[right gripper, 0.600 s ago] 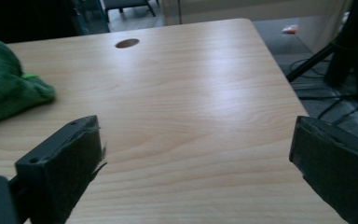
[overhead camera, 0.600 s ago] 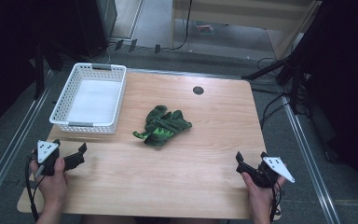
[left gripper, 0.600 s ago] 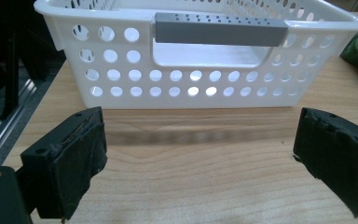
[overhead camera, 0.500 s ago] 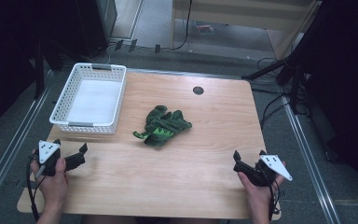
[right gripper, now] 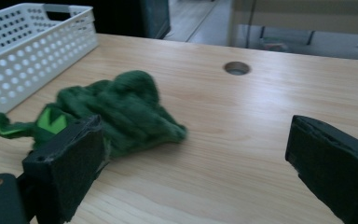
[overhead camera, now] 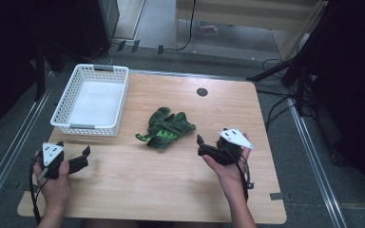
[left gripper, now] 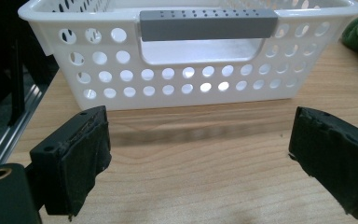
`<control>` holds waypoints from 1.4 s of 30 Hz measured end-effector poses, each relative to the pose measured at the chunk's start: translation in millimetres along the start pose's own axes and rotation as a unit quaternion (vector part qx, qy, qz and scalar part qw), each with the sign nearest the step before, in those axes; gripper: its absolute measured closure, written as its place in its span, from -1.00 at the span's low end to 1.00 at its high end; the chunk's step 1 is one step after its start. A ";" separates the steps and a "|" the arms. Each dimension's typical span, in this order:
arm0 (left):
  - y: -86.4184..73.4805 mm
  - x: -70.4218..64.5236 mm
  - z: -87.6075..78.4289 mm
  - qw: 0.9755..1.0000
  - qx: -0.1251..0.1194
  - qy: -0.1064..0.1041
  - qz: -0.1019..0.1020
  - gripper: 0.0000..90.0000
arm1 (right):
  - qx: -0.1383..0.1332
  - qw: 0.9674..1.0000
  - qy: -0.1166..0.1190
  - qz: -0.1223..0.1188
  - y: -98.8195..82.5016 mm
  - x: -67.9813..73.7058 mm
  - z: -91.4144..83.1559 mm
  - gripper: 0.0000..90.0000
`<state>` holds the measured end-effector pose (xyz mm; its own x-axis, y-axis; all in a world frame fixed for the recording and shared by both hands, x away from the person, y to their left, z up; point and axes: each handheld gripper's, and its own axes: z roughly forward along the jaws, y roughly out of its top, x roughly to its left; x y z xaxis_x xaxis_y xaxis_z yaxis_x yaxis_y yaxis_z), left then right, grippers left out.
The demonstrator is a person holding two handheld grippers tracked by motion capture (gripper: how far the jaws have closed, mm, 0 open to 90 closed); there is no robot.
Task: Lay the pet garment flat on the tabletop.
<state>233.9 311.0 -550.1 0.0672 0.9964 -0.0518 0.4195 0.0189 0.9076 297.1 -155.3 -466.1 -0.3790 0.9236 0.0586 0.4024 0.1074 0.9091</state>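
The wooden table [overhead camera: 171, 190] carries a white basket [overhead camera: 91, 99] at its far left corner and a crumpled green cloth [overhead camera: 167, 129] near its middle, well apart from the basket. The right gripper [overhead camera: 200, 144] hangs just beside the cloth, jaws wide with nothing between them; the left gripper [overhead camera: 83, 156] waits near the basket's front wall, equally wide and empty. To grab the cloth well, come in low and close on a thick fold, not a loose edge. The left gripper view shows the basket's grey handle [left gripper: 209, 24] close up; the right gripper view shows the cloth's bright green patch [right gripper: 51, 122].
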 end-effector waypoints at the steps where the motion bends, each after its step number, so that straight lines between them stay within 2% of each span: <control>1: 0.1 0.5 0.0 1.000 0.000 -0.002 -0.003 -0.87 | 0.005 1.000 0.004 -0.005 2.5 4.7 5.1 -0.93; 2: 0.1 0.5 0.0 1.000 0.000 -0.002 -0.003 -0.87 | 0.005 1.000 0.004 -0.005 2.5 4.7 5.1 -0.93; 3: 0.3 0.4 0.0 1.000 0.003 0.000 -0.002 -0.87 | 0.012 1.000 0.014 -0.016 8.1 17.8 18.8 -0.99; 6: 0.3 -0.8 0.4 1.000 0.003 0.004 0.005 -0.87 | 0.020 0.999 0.022 -0.028 13.3 29.6 32.4 -1.00; 7: 0.3 -2.0 0.8 1.000 0.004 0.005 0.011 -0.87 | 0.032 0.998 0.030 -0.034 17.9 39.3 46.0 -1.00; 8: 0.3 -2.0 0.8 1.000 0.004 0.005 0.011 -0.87 | 0.032 0.998 0.030 -0.034 17.9 39.3 46.0 -1.00; 9: 0.3 -2.3 1.1 1.000 0.004 0.004 0.012 -0.87 | 0.043 0.998 0.037 -0.038 21.0 47.6 60.1 -1.00; 10: 0.3 -2.3 1.1 1.000 0.004 0.004 0.012 -0.87 | 0.043 0.998 0.037 -0.038 21.0 47.6 60.1 -1.00; 11: 0.4 -1.5 1.1 1.000 0.005 0.003 0.009 -0.87 | 0.058 0.997 0.048 -0.029 22.2 55.5 76.0 -1.00; 12: 0.4 -1.2 1.0 1.000 0.004 0.002 0.007 -0.87 | 0.066 0.996 0.053 -0.025 21.8 58.1 81.2 -1.00; 15: 0.5 -0.4 0.9 1.000 0.006 -0.002 0.005 -0.87 | 0.102 0.993 0.065 -0.018 14.7 67.4 103.2 -1.00; 17: 0.3 -0.9 0.6 1.000 0.004 0.001 0.006 -0.87 | 0.126 0.990 0.060 -0.017 4.6 71.9 116.7 -1.00; 19: -0.1 -2.1 -0.7 1.000 -0.001 0.012 0.006 -0.87 | 0.144 0.987 0.060 -0.031 -5.9 75.5 128.1 -1.00; 20: -0.1 -2.1 -0.7 1.000 -0.001 0.012 0.006 -0.87 | 0.144 0.987 0.060 -0.031 -5.9 75.5 128.1 -1.00; 21: 2.0 -4.5 -4.4 1.000 -0.005 0.012 0.001 -0.87 | 0.146 0.987 0.046 -0.040 -11.7 78.2 132.6 -0.61; 22: 4.0 -6.7 -7.6 1.000 -0.013 0.005 -0.007 -0.87 | 0.140 0.988 0.045 -0.042 -12.1 78.5 131.6 -0.33; 23: 6.7 -10.6 -10.4 1.000 -0.020 -0.001 -0.008 -0.87 | 0.126 0.990 0.044 -0.040 -11.4 78.5 128.1 0.08; 24: 9.9 -16.5 -12.4 1.000 -0.026 -0.006 -0.004 -0.87 | 0.108 0.992 0.054 -0.035 -10.2 76.8 123.7 0.42; 25: 13.6 -23.5 -14.1 0.999 -0.030 -0.012 0.004 -0.87 | 0.093 0.993 0.070 -0.027 -8.4 74.3 119.5 0.56; 27: 22.3 -39.2 -17.0 0.999 -0.040 -0.028 0.017 -0.87 | 0.064 0.993 0.096 -0.016 -4.7 70.4 108.6 0.66; 28: 22.3 -39.2 -17.0 0.999 -0.040 -0.028 0.017 -0.87 | 0.050 0.993 0.105 -0.013 -2.5 69.8 101.6 0.67; 29: 27.1 -47.4 -18.1 0.998 -0.046 -0.035 0.023 -0.87 | 0.039 0.992 0.120 -0.008 -0.1 69.3 94.0 0.67; 30: 37.0 -63.7 -18.5 0.997 -0.058 -0.048 0.030 -0.87 | 0.028 0.990 0.135 -0.001 2.2 69.5 85.6 0.67; 31: 37.0 -63.7 -18.5 0.997 -0.058 -0.048 0.030 -0.87 | 0.014 0.989 0.148 0.000 4.1 70.5 76.9 0.67; 32: 41.8 -71.4 -17.5 0.996 -0.062 -0.055 0.033 -0.87 | 0.014 0.989 0.148 0.000 4.1 70.5 76.9 0.67; 33: 49.9 -86.5 -12.8 0.995 -0.069 -0.070 0.036 -0.87 | -0.007 0.986 0.166 -0.006 5.8 74.1 57.3 0.65; 34: 49.9 -86.5 -12.8 0.995 -0.069 -0.070 0.036 -0.87 | -0.007 0.986 0.166 -0.006 5.8 74.1 57.3 0.65; 35: 53.1 -95.3 -9.0 0.994 -0.068 -0.081 0.036 -0.87 | -0.007 0.984 0.177 -0.003 1.9 75.4 43.3 0.60; 36: 53.8 -100.0 -7.1 0.993 -0.067 -0.090 0.036 -0.87 | -0.007 0.984 0.177 -0.003 1.9 75.4 43.3 0.60; 37: 51.6 -112.9 -3.1 0.991 -0.062 -0.115 0.035 -0.87 | 0.011 0.983 0.183 0.004 -8.2 72.3 35.0 0.52; 38: 49.0 -119.7 -1.3 0.989 -0.055 -0.129 0.040 -0.87 | 0.021 0.983 0.182 0.007 -13.2 70.2 33.1 0.43; 39: 49.0 -119.7 -1.3 0.989 -0.055 -0.129 0.040 -0.87 | 0.021 0.983 0.182 0.007 -13.2 70.2 33.1 0.43; 40: 42.9 -130.6 0.3 0.986 -0.039 -0.152 0.058 -0.87 | 0.053 0.983 0.176 -0.001 -30.1 63.5 27.9 0.07; 41: 39.8 -133.7 0.0 0.984 -0.034 -0.161 0.065 -0.87 | 0.060 0.984 0.170 -0.004 -35.2 61.2 25.5 -0.06; 42: 39.8 -133.7 0.0 0.984 -0.034 -0.161 0.065 -0.87 | 0.065 0.984 0.167 -0.004 -40.8 57.4 21.1 -0.20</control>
<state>241.6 178.5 -507.0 0.4039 0.9132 -0.0535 0.3282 -0.0901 0.9403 276.5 -98.9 -508.6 -0.6259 0.7529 0.2033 0.4938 0.1809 0.8506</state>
